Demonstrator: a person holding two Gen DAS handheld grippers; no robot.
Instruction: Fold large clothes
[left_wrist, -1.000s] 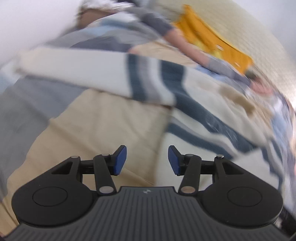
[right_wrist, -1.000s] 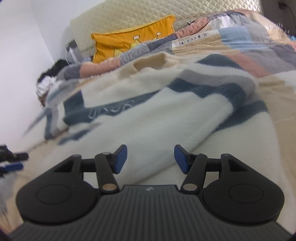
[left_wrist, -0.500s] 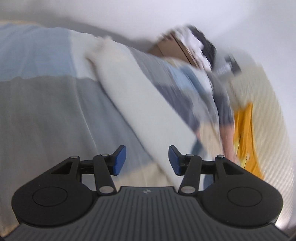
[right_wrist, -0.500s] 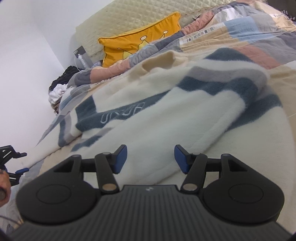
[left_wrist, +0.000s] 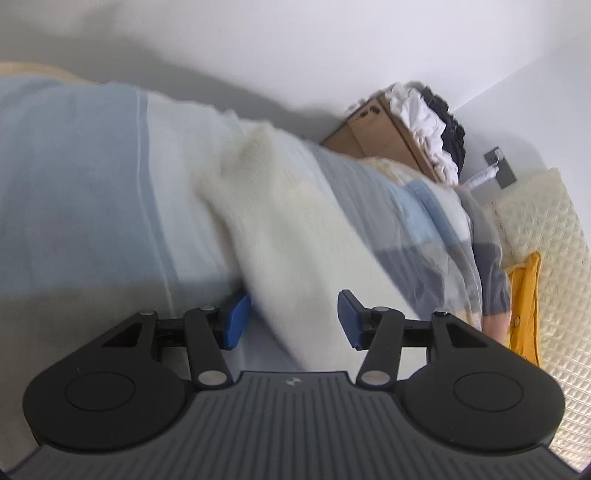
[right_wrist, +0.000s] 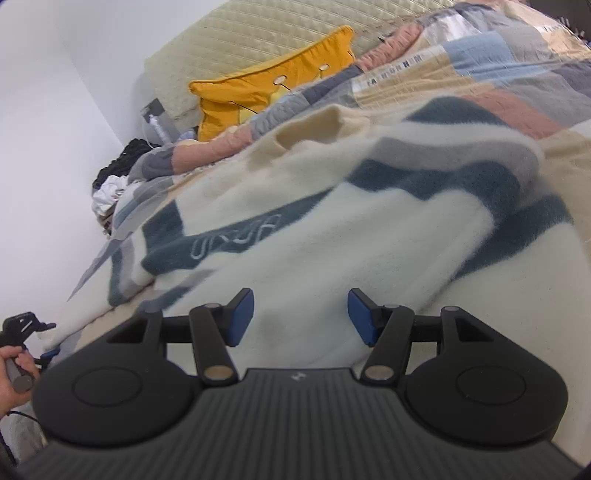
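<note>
A fluffy cream sweater (right_wrist: 369, 236) with navy and grey stripes lies spread on the bed. One long cream sleeve (left_wrist: 280, 221) stretches towards the bed's edge by the wall. My left gripper (left_wrist: 293, 317) is open low over that sleeve, which runs between its blue pads (left_wrist: 236, 319) without being pinched. My right gripper (right_wrist: 301, 317) is open just above the sweater's body, with nothing between its fingers. A person's hand (right_wrist: 11, 373) holding the left tool shows at the far left of the right wrist view.
A patchwork quilt (right_wrist: 480, 55) covers the bed. A yellow cushion (right_wrist: 273, 92) leans on the quilted headboard (right_wrist: 258, 40). A cardboard box (left_wrist: 384, 133) heaped with clothes stands in the corner beside the bed. A white wall (left_wrist: 295, 48) runs close along the bed's far side.
The left view has swung and rolled from the sweater's striped body to the sleeve near the bed's edge, and moved closer to it. The right gripper has hardly moved.
</note>
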